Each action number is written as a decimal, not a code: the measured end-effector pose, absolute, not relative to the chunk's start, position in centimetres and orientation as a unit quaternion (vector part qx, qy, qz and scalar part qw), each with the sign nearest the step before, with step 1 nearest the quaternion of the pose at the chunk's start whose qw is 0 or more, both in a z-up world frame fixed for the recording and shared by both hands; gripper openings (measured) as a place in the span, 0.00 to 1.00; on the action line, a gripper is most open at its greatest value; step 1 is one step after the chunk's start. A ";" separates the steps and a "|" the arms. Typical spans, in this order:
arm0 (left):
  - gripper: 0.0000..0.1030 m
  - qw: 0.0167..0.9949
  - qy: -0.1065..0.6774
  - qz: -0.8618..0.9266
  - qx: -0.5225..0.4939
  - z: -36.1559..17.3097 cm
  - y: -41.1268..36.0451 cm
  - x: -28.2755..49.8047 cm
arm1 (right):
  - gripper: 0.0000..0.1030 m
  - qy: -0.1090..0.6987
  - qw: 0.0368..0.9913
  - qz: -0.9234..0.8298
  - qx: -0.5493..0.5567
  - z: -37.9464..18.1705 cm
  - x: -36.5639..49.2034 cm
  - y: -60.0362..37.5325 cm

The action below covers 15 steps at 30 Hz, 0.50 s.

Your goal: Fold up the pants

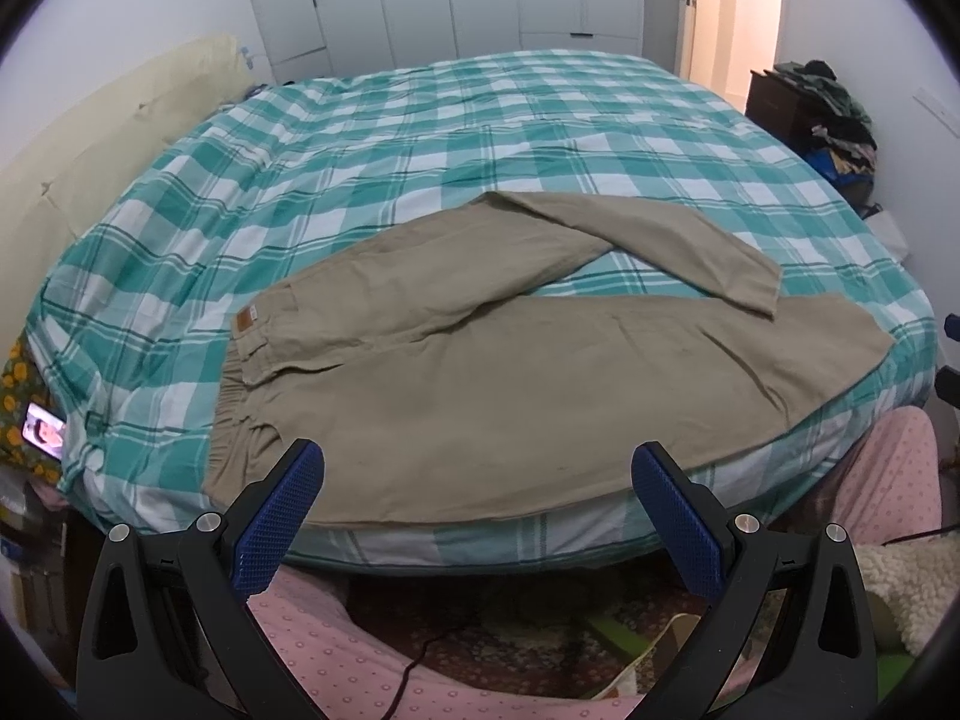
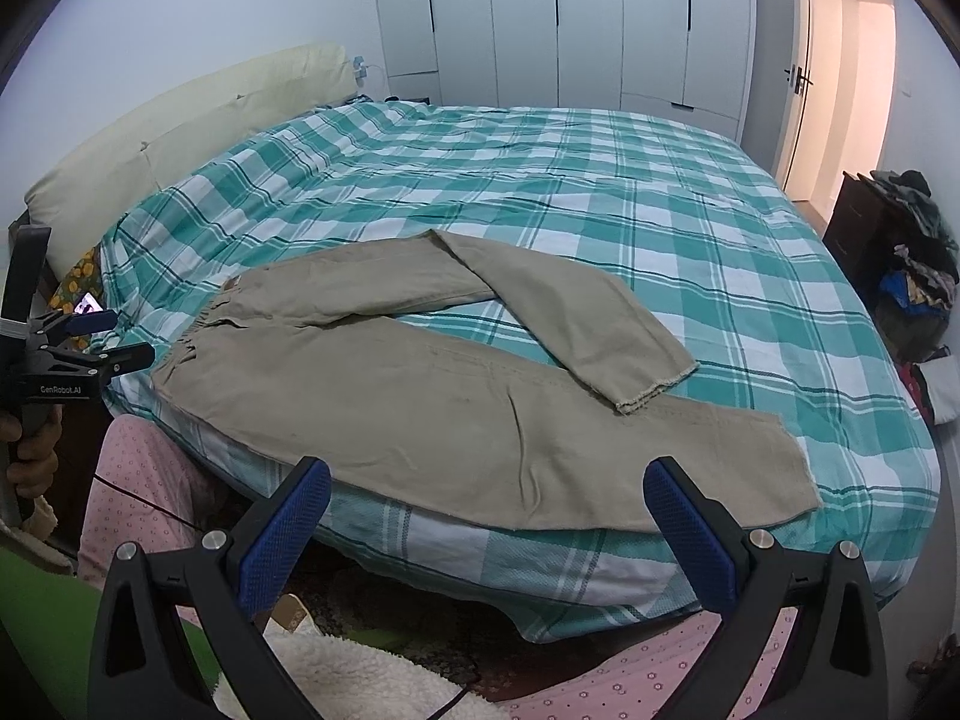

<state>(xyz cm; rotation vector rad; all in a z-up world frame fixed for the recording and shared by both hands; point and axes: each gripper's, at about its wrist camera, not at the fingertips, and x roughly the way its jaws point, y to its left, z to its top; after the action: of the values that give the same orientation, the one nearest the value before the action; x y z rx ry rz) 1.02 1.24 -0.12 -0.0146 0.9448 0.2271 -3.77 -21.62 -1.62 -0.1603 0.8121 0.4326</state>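
Observation:
Khaki pants [image 1: 480, 384] [image 2: 420, 396] lie spread on the near edge of a bed with a green and white checked sheet [image 1: 420, 150] [image 2: 690, 228]. Their waistband points left. The near leg runs flat along the bed edge; the far leg is bent back, its hem resting across the near leg. My left gripper [image 1: 477, 486] is open, held above the bed edge in front of the seat of the pants, with nothing between its fingers. My right gripper [image 2: 486, 498] is open too, hovering before the near leg's lower half. The left gripper [image 2: 102, 339] also shows at the left of the right wrist view, held by a hand.
A cream headboard [image 2: 180, 120] is at the left, white wardrobes [image 2: 558, 18] at the back, an open door [image 2: 840, 90] at the right. A dark cabinet piled with clothes [image 2: 900, 252] stands right of the bed. A lit phone [image 1: 43, 429] lies by the bed's left corner. Pink pyjama legs [image 1: 360, 660] are below.

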 end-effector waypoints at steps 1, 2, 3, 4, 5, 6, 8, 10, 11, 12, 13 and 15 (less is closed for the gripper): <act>0.99 0.884 0.454 0.109 -0.007 -0.1 1.2 1.0 | 1.00 0.392 0.893 0.207 -0.078 -1.6 -3.8 -21.6; 0.99 0.884 0.455 0.107 -0.008 -0.1 1.2 1.1 | 1.00 0.391 0.893 0.205 -0.080 -1.6 -3.7 -21.5; 0.99 0.884 0.455 0.106 -0.008 -0.2 1.2 1.1 | 1.00 0.390 0.894 0.205 -0.082 -1.5 -3.8 -21.4; 0.99 0.884 0.456 0.106 -0.008 -0.2 1.2 1.1 | 1.00 0.389 0.894 0.204 -0.084 -1.5 -3.8 -21.3; 0.99 0.884 0.456 0.105 -0.008 -0.2 1.2 1.1 | 1.00 0.388 0.895 0.202 -0.086 -1.4 -3.8 -21.3; 0.99 0.884 0.456 0.104 -0.008 -0.2 1.2 1.1 | 1.00 0.386 0.896 0.201 -0.088 -1.3 -3.8 -21.2; 0.99 0.884 0.456 0.104 -0.009 -0.3 1.2 1.1 | 1.00 0.388 0.896 0.196 -0.090 -1.3 -3.7 -21.1; 0.99 0.884 0.455 0.105 -0.012 -0.3 1.1 1.1 | 1.00 0.390 0.897 0.188 -0.092 -1.3 -3.3 -21.0; 0.99 0.884 0.455 0.105 -0.015 -0.3 1.1 1.1 | 1.00 0.391 0.897 0.184 -0.093 -1.2 -3.3 -20.9; 0.99 0.885 0.454 0.105 -0.017 -0.4 1.1 1.1 | 1.00 0.393 0.897 0.180 -0.094 -1.2 -3.2 -20.8; 0.99 0.884 0.455 0.105 -0.019 -0.5 1.2 1.1 | 1.00 0.395 0.897 0.175 -0.098 -1.1 -3.1 -20.7; 0.99 0.883 0.458 0.104 -0.023 -0.7 1.2 1.2 | 1.00 0.394 0.898 0.166 -0.106 -0.8 -3.0 -20.5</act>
<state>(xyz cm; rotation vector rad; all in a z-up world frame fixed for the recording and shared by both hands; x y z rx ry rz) 1.23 1.24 -0.66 -0.0488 0.9527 0.2171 -3.04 -20.51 -0.84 -0.2191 0.8156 0.3442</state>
